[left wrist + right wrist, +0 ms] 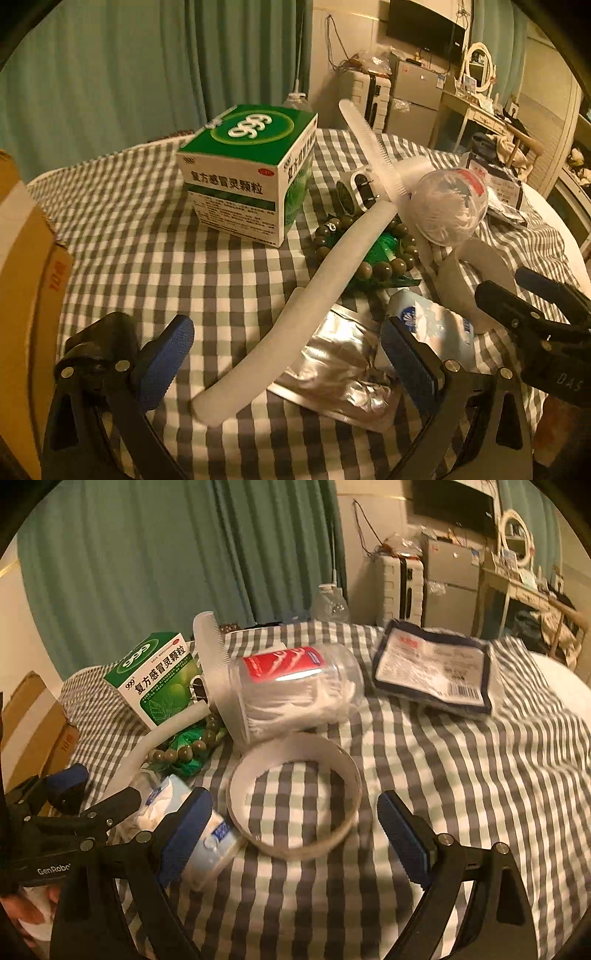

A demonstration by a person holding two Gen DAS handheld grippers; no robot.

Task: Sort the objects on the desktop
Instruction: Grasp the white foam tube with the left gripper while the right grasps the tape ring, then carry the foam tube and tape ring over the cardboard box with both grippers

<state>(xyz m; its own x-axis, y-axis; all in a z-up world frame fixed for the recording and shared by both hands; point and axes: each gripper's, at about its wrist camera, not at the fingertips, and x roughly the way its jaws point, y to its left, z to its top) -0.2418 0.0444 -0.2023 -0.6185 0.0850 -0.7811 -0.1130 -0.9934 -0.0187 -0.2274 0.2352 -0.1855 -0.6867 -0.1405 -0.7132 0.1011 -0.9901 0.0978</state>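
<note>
Desktop clutter sits heaped on the checked cloth (461, 775) that covers the surface, most of it bunched toward the left of the right wrist view. Up at the back stands the green-and-white medicine box (245, 173), upright on the cloth. Just beside it a long white foam tube (314, 295) runs diagonally, lying across a bracelet of dark beads (369, 254), and a white comb (369, 144) leans over the far end of the tube. A clear jar of floss picks (295, 694) lies on its side, red label up. Just in front of it rests a white paper ring (295, 797), flat on the cloth. Well apart, to the right, lies a dark-edged packet (432, 672).

Left claw (288, 365) has its blue pads spread wide, hovering above the near end of the foam tube and a crumpled silver foil pouch (343, 373), gripping nothing. Right claw (291, 838) is likewise wide open and empty, the paper ring lying between and just beyond its fingertips; a pale blue tissue pack (207, 830) lies partly under its left finger.
</note>
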